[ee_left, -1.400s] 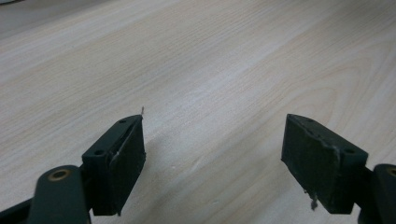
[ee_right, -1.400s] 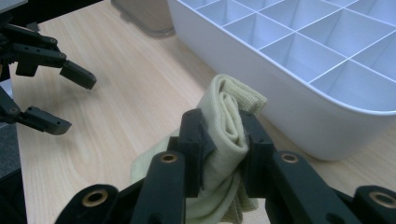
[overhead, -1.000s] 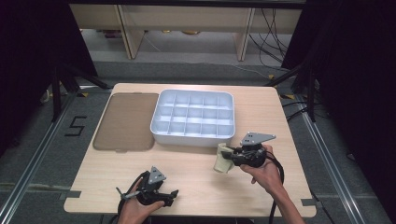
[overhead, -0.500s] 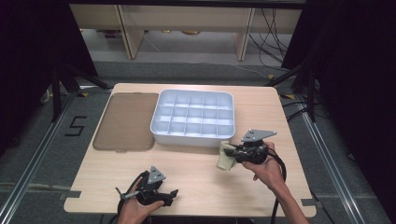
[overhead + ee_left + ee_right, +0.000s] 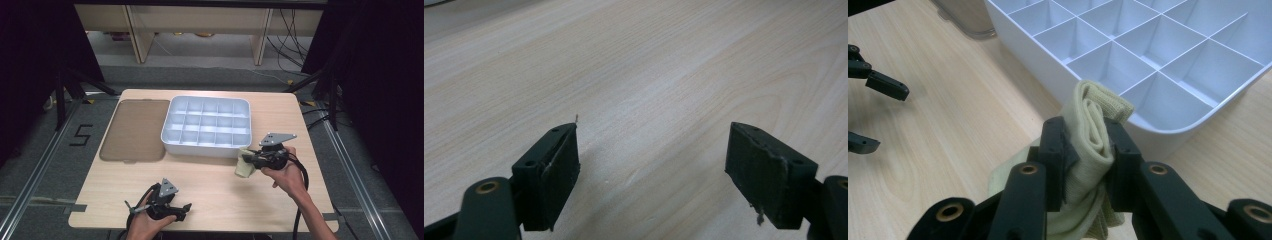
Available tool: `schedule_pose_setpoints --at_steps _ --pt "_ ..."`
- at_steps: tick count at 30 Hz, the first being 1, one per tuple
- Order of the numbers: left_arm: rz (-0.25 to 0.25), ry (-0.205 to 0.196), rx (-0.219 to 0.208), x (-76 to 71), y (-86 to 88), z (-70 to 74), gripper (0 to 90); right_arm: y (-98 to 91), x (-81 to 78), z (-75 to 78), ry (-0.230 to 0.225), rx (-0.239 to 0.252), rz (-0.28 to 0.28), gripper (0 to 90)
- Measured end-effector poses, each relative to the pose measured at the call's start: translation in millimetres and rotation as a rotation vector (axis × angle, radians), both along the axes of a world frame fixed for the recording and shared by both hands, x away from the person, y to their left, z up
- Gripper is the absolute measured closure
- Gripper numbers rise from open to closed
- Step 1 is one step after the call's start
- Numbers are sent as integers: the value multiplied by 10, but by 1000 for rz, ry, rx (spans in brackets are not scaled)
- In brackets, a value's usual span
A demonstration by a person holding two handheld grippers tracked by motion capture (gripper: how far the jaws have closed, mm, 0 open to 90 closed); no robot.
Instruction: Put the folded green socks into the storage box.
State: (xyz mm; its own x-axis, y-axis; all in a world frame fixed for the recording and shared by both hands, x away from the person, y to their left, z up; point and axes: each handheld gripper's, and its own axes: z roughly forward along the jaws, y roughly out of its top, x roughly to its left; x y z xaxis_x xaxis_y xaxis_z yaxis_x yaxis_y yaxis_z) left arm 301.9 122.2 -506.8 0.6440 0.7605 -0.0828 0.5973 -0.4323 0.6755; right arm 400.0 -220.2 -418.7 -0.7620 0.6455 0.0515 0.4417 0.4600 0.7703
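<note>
A pale yellow folded cloth [image 5: 1093,135] is pinched between the jaws of my right gripper [image 5: 1087,145], just off the near right corner of the white compartment tray [image 5: 1168,125]. From above, the cloth [image 5: 245,165] hangs from my right gripper [image 5: 252,160] a little above the table, close to the tray [image 5: 170,131]. My left gripper [image 5: 182,211] rests near the table's front edge; in the left gripper view [image 5: 651,165] its jaws stand wide apart over bare wood with nothing between them.
A brown flat lid [image 5: 134,129] lies left of the tray. The tray's compartments look empty. My left gripper's jaws [image 5: 873,85] show at the far left of the right gripper view. Bare wooden tabletop [image 5: 210,180] lies between the two hands.
My right gripper with the cloth has shifted slightly toward the tray's near right corner. The left gripper has stayed where it was.
</note>
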Motion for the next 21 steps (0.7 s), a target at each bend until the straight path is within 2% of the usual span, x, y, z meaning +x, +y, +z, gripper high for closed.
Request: schedule_pose_setpoints --at_steps 11,13,16,21 --pt "2 -4 2 6 11 1 210 56 132 159 17 -28 -16 742" --pt "2 -5 -4 4 4 -2 210 60 154 179 8 -26 -10 742" --pt "-7 -5 13 2 1 1 210 72 176 210 5 -26 -12 742" --pt "-7 -7 4 -2 -7 -5 210 78 210 294 -9 -30 -11 742"
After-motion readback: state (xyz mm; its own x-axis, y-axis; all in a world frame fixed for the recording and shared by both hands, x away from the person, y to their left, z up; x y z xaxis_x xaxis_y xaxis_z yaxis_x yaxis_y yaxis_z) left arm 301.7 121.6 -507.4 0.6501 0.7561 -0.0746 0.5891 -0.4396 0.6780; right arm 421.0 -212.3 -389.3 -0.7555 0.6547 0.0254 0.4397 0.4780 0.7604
